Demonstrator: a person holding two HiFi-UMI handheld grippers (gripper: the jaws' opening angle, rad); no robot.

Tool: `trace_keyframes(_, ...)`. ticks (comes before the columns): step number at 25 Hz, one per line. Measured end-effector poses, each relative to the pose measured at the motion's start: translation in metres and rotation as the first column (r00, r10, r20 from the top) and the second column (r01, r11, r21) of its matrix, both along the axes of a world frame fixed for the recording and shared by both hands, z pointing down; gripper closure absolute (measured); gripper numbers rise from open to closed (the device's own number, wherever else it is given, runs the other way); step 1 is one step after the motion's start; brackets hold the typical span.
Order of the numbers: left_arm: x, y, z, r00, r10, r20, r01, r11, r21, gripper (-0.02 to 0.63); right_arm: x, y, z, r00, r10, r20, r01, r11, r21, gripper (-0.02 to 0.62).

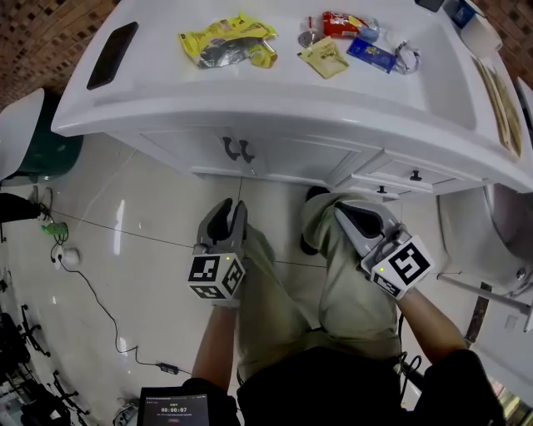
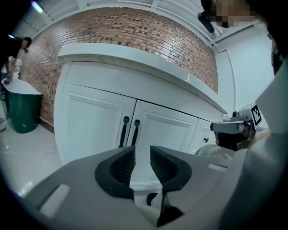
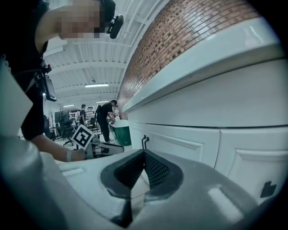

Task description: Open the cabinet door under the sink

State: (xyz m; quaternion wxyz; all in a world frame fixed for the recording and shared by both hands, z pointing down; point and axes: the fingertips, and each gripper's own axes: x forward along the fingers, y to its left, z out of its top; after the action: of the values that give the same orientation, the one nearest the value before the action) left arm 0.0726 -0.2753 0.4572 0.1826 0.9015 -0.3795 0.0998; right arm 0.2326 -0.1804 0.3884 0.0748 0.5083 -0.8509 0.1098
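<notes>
Below the white counter (image 1: 275, 104), the cabinet has two white doors (image 1: 287, 160) that stand closed, with a pair of black handles (image 1: 238, 151) where they meet. In the left gripper view the same handles (image 2: 130, 132) rise straight ahead of the jaws, some way off. My left gripper (image 1: 228, 213) (image 2: 142, 152) is open, with a clear gap and nothing between its fingers. My right gripper (image 1: 343, 211) (image 3: 144, 153) is shut and empty, held over the person's knee to the right of the handles (image 3: 145, 141). Neither gripper touches the cabinet.
On the counter lie a black phone (image 1: 112, 55), a yellow packet (image 1: 226, 41), a red packet (image 1: 341, 24) and small items. Drawers with black knobs (image 1: 415, 175) sit right of the doors. A green bin (image 2: 21, 108) stands at the left, a cable (image 1: 92, 287) on the tiled floor. People stand far behind.
</notes>
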Motion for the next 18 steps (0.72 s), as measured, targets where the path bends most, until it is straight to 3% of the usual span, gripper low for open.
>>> trace_keyframes(7,0.007,-0.046,0.017,0.996,-0.085,0.04,0.086,0.996,-0.017,0.491,0.009,-0.03,-0.003,1.0,-0.017,0.025,0.017,1.0,0.001,0.604)
trace_keyframes(11,0.017,-0.063,0.01,0.992,-0.113,0.057,0.111,0.993,0.036,0.485,0.007,-0.033,-0.008,0.999,-0.034,0.016,0.034,0.999,0.013,0.604)
trace_keyframes(16,0.022,-0.09,0.004,0.991,-0.136,0.008,0.135,0.988,0.075,0.451,0.009,-0.029,-0.01,0.999,-0.035,0.028,0.035,0.999,0.024,0.604)
trace_keyframes(18,0.024,-0.098,0.009,0.99,-0.136,0.02,0.134,0.988,0.074,0.449,0.011,-0.028,-0.011,0.999,-0.032,0.028,0.032,0.999,0.025,0.604)
